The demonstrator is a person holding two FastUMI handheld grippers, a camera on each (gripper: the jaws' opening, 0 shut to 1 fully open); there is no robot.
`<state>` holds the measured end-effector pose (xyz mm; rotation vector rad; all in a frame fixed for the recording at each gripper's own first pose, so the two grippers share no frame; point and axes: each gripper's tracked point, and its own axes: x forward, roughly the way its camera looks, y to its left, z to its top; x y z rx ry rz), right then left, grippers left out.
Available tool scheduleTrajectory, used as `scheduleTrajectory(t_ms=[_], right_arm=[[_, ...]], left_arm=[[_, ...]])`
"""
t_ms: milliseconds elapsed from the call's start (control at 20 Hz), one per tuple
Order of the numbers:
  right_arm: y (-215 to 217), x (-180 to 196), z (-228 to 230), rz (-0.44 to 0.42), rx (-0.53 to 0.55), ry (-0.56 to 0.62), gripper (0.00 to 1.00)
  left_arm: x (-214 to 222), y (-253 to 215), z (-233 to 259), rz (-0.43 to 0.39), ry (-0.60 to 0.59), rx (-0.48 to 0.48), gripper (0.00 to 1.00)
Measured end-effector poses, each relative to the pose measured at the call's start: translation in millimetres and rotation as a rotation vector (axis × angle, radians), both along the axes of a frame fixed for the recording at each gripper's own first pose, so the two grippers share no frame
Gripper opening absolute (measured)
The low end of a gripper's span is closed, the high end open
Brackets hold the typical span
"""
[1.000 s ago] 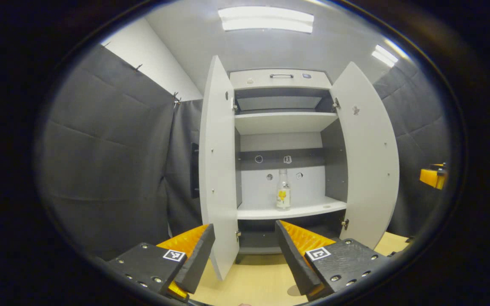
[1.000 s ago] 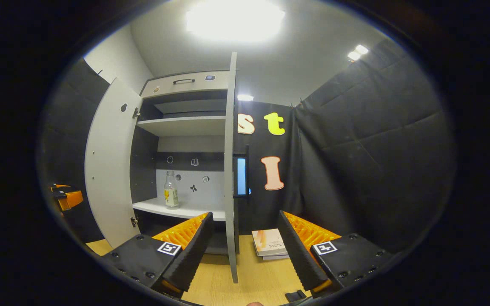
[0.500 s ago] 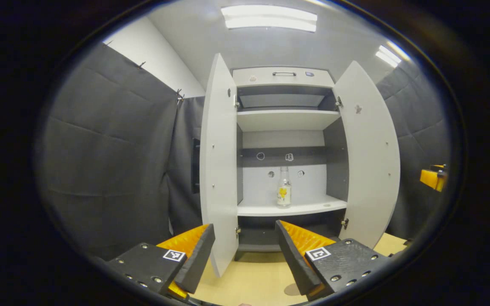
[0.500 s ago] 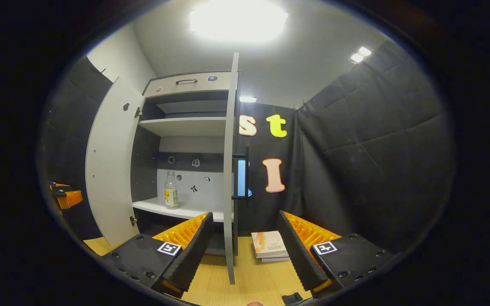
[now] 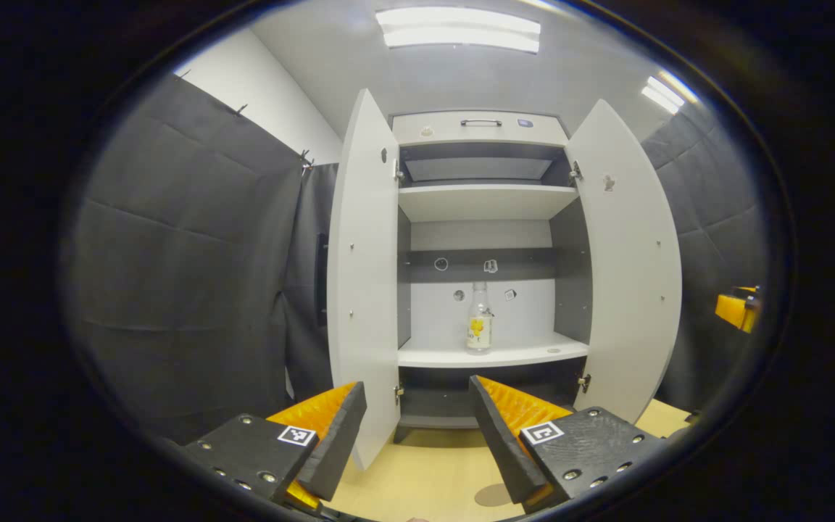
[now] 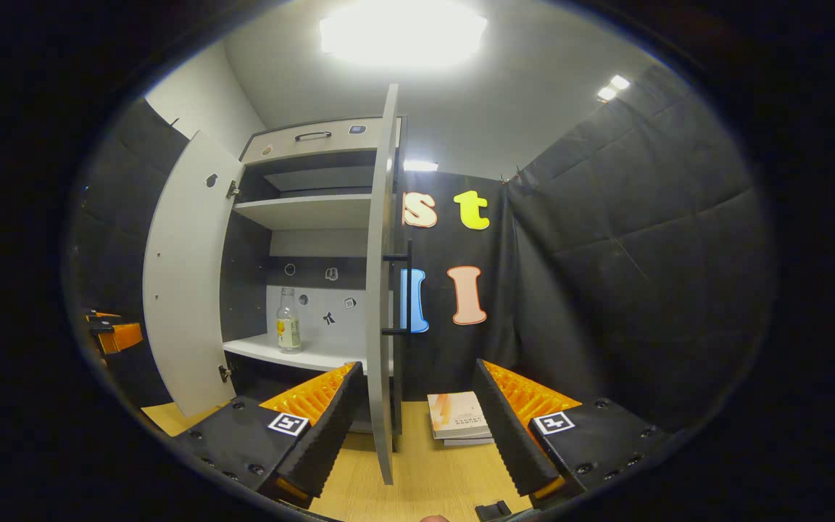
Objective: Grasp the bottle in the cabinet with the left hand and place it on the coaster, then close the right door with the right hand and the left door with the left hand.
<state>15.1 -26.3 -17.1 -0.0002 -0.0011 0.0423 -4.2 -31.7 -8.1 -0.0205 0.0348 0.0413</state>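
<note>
- Cabinet point(image 5: 479, 130): both doors stand open.
- Bottle point(image 5: 480, 328): upright on the lower shelf point(image 5: 493, 355), near the back.
- Left tongs point(image 5: 417, 428): open, empty, facing the cabinet.
- Right tongs point(image 6: 417, 428): open, empty, beside the right door point(image 6: 380, 290).
- Flat disc point(image 5: 493, 495) on the surface point(image 5: 425, 471): possibly the coaster.

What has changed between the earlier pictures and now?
The left tongs have moved a little nearer to the cabinet; the doors look larger and the coaster shows more. The right tongs shifted sideways, so the right door's handle now shows. Both tongs stay open and empty. The bottle stays on its shelf.
</note>
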Motion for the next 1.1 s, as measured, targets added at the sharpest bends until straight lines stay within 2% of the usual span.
scheduleTrajectory(t_ms=[250,550,850,1100], right_arm=[[-9,5,-11,0.046,0.028,0.014,0.96],[-28,7,-27,0.050,0.027,0.040,0.96],[-49,26,-34,-0.001,0.034,0.059,0.96],[-65,45,-34,-0.063,0.012,0.059,0.96]], left_arm=[[11,-26,9,-0.010,-0.017,-0.028,0.88],[53,-50,35,-0.047,-0.041,-0.035,0.87],[116,-69,57,-0.089,-0.062,0.012,0.87],[171,-88,56,-0.142,-0.047,-0.044,0.88]])
